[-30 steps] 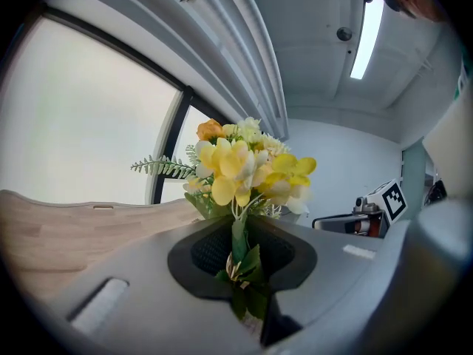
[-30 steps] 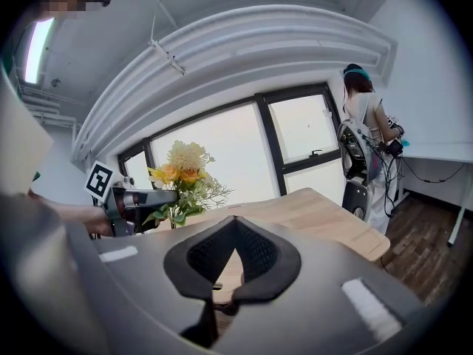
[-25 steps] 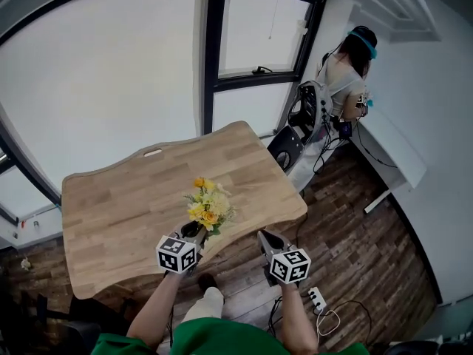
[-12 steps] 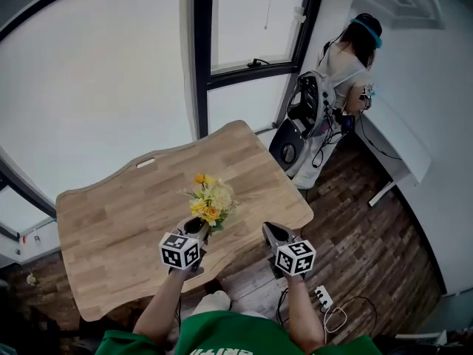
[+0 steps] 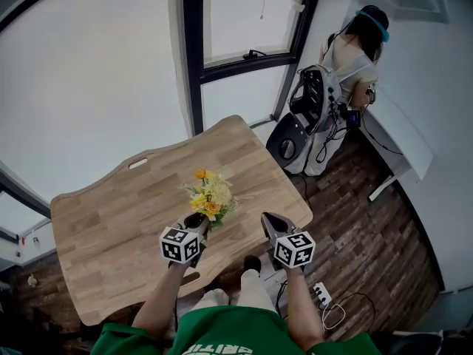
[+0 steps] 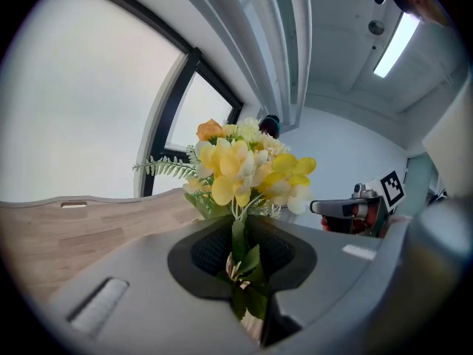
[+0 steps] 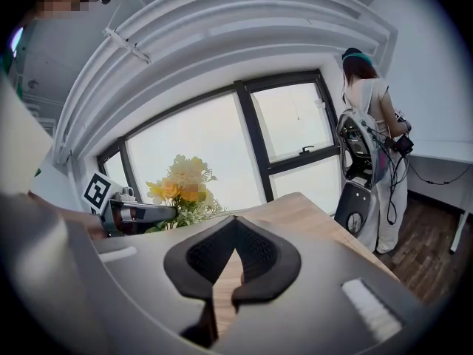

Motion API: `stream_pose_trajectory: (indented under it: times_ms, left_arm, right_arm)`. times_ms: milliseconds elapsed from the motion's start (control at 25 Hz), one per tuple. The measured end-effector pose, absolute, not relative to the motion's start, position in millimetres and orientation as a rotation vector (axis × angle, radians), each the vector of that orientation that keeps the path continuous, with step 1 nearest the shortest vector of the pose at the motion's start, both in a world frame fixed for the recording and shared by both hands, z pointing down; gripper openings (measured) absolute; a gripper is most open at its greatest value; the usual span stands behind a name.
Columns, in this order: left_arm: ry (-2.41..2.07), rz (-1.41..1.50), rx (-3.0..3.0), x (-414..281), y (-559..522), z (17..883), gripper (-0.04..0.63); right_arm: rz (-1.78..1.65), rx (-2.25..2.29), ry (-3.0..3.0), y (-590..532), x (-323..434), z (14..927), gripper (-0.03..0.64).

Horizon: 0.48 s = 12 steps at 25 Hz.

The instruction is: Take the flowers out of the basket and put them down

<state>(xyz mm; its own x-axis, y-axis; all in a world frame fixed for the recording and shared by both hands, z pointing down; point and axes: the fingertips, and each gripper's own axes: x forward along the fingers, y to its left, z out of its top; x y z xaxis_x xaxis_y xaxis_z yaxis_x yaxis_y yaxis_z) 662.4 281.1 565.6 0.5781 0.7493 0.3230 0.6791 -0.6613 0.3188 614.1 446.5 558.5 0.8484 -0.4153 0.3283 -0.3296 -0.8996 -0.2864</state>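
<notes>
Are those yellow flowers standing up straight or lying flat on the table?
Upright, not lying: the left claw grips the flowers by their stems, blooms on top.

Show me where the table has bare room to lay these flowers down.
The table looks bare throughout. Widest patch: left of the flowers, between the slot by the far edge and the near edge. Another lies beyond them, toward the far right corner. Tight only at the near edge, by the left hand-held gripper and right hand-held gripper.
</notes>
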Motion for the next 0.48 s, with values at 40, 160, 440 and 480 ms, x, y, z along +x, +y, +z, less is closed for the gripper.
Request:
stream_pose_trajectory:
  times_ms: [40,160,440,480]
  left_arm:
    - [1.196,0.663,2.647,666.5,282.9,568.4,0.083]
    - [1.145,0.691,2.659,677.4,286.1,578.1,0.083]
    - [1.002,0.727,2.683,710.1,292.4,591.0,0.083]
    - [0.979,0.728,2.687,715.5,292.7,591.9,0.083]
  right_arm:
    - [-0.58,-2.803,0.583,449.2,619.4,561.3,0.005]
    - [-0.61,-2.786,0.624,456.7,635.6,571.1,0.005]
    - [-0.693,-2.744,0.762,470.6,685.4,590.0,0.005]
    - [-0.705,-2.737,0.783,471.9,693.3,591.7,0.005]
